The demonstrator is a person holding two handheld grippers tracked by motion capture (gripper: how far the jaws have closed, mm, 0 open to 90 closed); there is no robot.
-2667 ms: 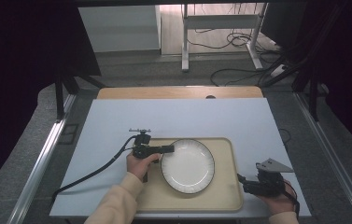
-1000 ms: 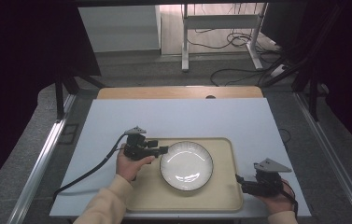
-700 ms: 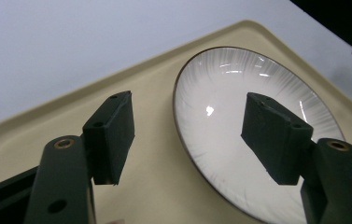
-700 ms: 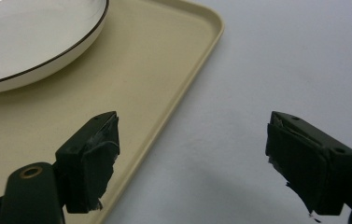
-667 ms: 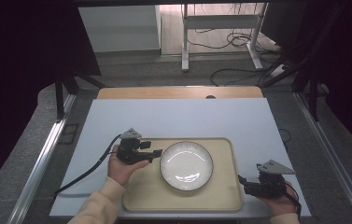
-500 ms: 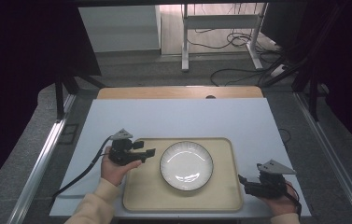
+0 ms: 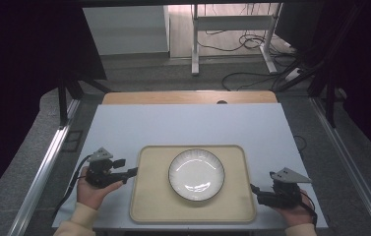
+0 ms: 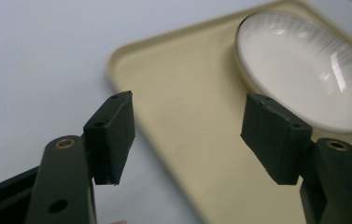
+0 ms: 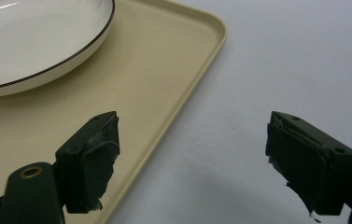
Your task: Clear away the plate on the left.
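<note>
Nearest you, your left gripper (image 7: 130, 172) sits at the tray's (image 7: 148, 206) left edge and your right gripper (image 7: 255, 190) at its right edge, both with jaws spread wide and nothing in them. That looks like the setup for a two-handed grab on the tray, so I'd treat the rim as your target on both sides. In the left gripper view the pads (image 8: 113, 135) straddle the tray's left rim (image 8: 131, 100), so that one's roughly lined up; just drop it so one pad goes under the lip and the other on top. In the right gripper view the rim (image 9: 183, 88) passes close to the left-hand pad (image 9: 92, 158) and the other pad hangs over bare table (image 9: 281, 56), so nudge it inward until the edge sits mid-gap before you close. The white plate (image 7: 196, 174) sits loose in the middle of the tray, a bit toward the far side, touching neither gripper. Close both at the same height and lift evenly, or I'd guess the plate slides. Beyond the tray the table (image 7: 188, 123) is open.
</note>
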